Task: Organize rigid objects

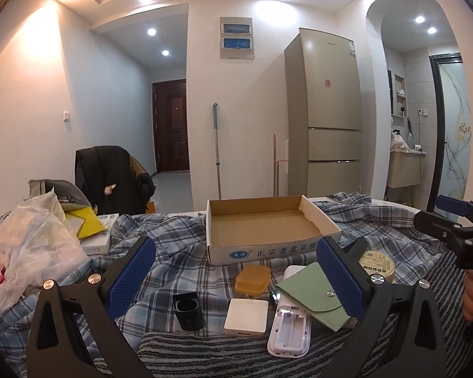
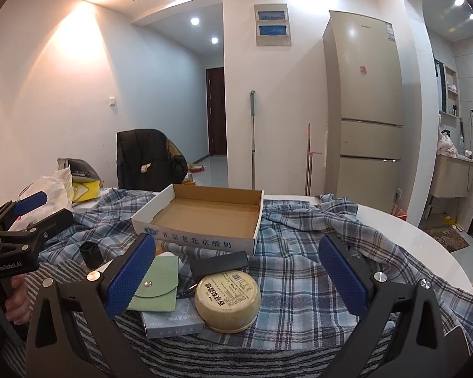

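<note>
An empty cardboard tray [image 1: 261,223] [image 2: 205,214] sits on the plaid cloth. In front of it lie an orange case [image 1: 252,278], a white square box [image 1: 246,316], a black cup-like holder [image 1: 188,313] [image 2: 90,253], a white battery device [image 1: 288,330], a green pouch [image 1: 312,294] [image 2: 159,283], a round yellow tin [image 2: 227,299] [image 1: 378,266], a black bar [image 2: 219,263] and a grey card box [image 2: 173,323]. My left gripper [image 1: 236,277] is open above the small items. My right gripper [image 2: 236,277] is open above the tin.
Plastic bags [image 1: 31,245] and a yellow box [image 1: 85,223] crowd the table's left. A jacket-draped chair [image 1: 110,176] stands behind. The white table edge [image 2: 425,245] curves at the right. A fridge [image 1: 328,110] and mops stand by the far wall.
</note>
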{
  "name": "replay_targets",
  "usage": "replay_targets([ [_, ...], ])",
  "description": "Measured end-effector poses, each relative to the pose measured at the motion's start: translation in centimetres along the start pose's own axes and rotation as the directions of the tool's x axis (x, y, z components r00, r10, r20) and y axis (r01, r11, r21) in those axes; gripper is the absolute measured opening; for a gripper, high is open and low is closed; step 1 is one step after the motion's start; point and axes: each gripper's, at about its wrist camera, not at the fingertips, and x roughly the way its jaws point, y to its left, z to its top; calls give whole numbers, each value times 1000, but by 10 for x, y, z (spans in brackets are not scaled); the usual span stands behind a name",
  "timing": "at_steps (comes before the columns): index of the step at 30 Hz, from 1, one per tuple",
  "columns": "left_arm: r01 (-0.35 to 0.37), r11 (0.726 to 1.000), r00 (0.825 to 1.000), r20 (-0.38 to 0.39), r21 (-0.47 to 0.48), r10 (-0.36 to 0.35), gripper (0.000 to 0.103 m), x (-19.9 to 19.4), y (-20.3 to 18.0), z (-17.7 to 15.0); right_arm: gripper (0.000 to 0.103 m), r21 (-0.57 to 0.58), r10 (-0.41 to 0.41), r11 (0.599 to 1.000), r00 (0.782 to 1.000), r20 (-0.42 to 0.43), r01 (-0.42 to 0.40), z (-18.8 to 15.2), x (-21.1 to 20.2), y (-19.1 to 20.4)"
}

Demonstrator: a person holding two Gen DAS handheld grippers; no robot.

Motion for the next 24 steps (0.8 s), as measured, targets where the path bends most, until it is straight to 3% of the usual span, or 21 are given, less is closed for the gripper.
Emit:
replay_targets([
  [16, -14, 1000, 1000, -15, -1, 14, 103, 7, -1, -2, 103, -40, -20, 999, 999, -28, 19, 5, 0, 9],
  [21, -38, 999, 999, -3, 5, 38, 103, -4, 5, 11, 103, 71, 135, 989, 986, -102, -128, 31, -3, -2],
  [24, -49, 999, 999, 7, -15, 49, 103, -15, 14, 26, 103, 69, 88, 994, 992, -85, -83, 45, -6, -6],
])
